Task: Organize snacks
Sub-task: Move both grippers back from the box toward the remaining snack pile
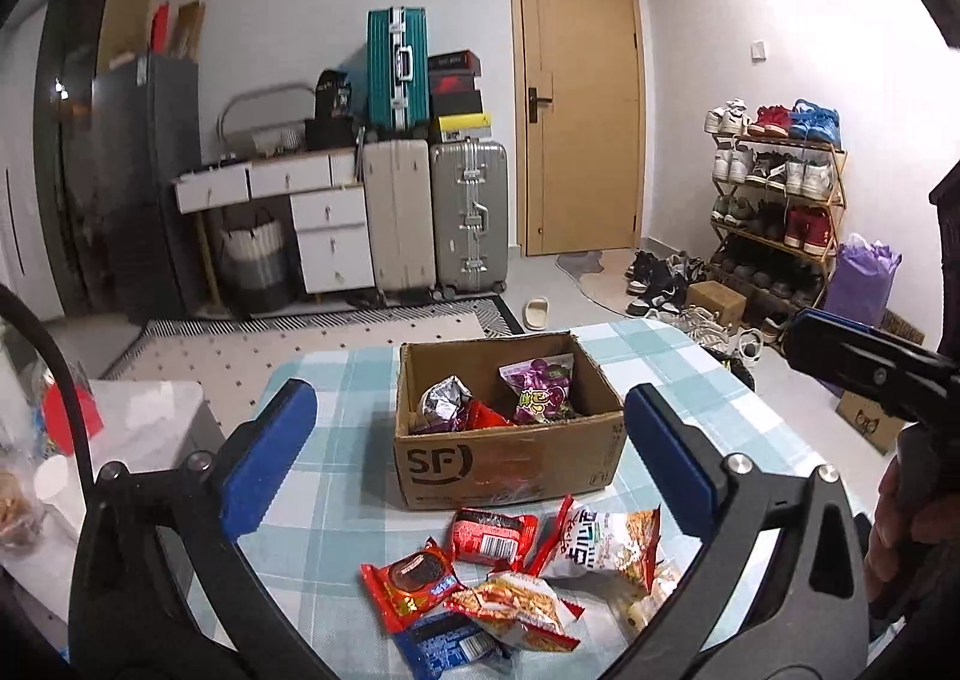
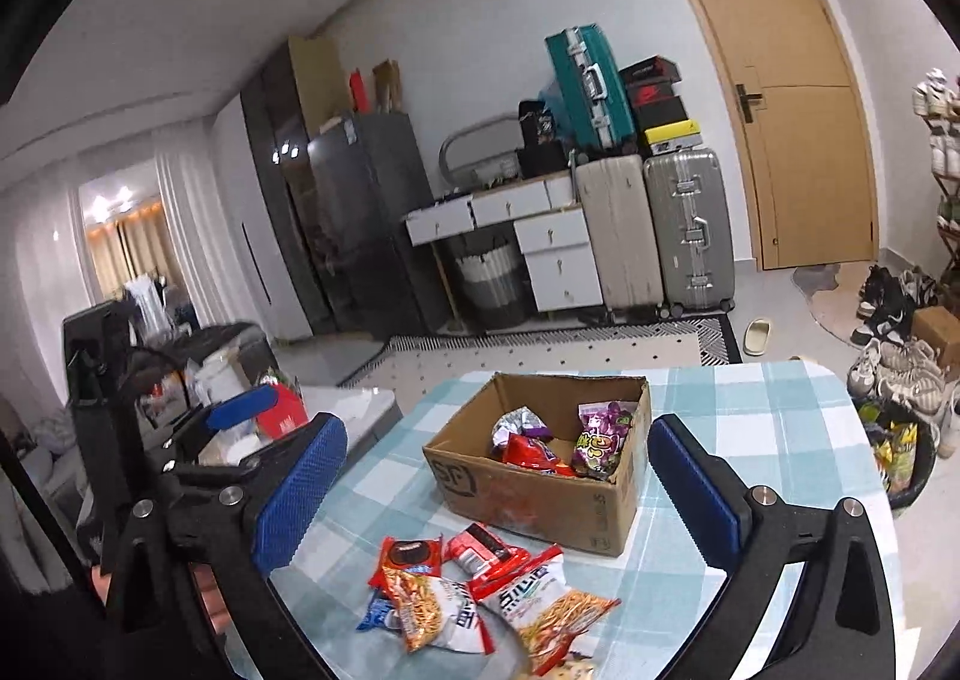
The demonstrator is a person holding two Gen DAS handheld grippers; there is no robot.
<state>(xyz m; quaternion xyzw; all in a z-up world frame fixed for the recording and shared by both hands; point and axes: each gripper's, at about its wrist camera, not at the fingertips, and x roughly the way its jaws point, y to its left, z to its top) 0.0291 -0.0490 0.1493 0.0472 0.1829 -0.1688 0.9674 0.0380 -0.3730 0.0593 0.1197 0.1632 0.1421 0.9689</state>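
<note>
An open cardboard SF box (image 1: pixel 510 458) (image 2: pixel 540 494) stands on the checked tablecloth (image 1: pixel 336 416) (image 2: pixel 750 428). Inside lie a purple snack bag (image 1: pixel 537 389) (image 2: pixel 600 437), a silver bag (image 1: pixel 444 401) and a red bag (image 2: pixel 531 455). In front of the box lies a loose pile: a red cookie pack (image 1: pixel 411 581), a red pack (image 1: pixel 492 536), noodle snack bags (image 1: pixel 606 545) (image 2: pixel 546 608) and a blue pack (image 1: pixel 447 647). My left gripper (image 1: pixel 468 458) is open and empty above the pile. My right gripper (image 2: pixel 498 494) is open and empty too, and shows at the right edge of the left wrist view (image 1: pixel 852 362).
Suitcases (image 1: pixel 438 218), a white drawer desk (image 1: pixel 288 200) and a door (image 1: pixel 579 98) stand behind. A shoe rack (image 1: pixel 774 200) is at the right. A side table with clutter (image 1: pixel 36 440) sits left of the table. A bin (image 2: pixel 900 458) stands at the right.
</note>
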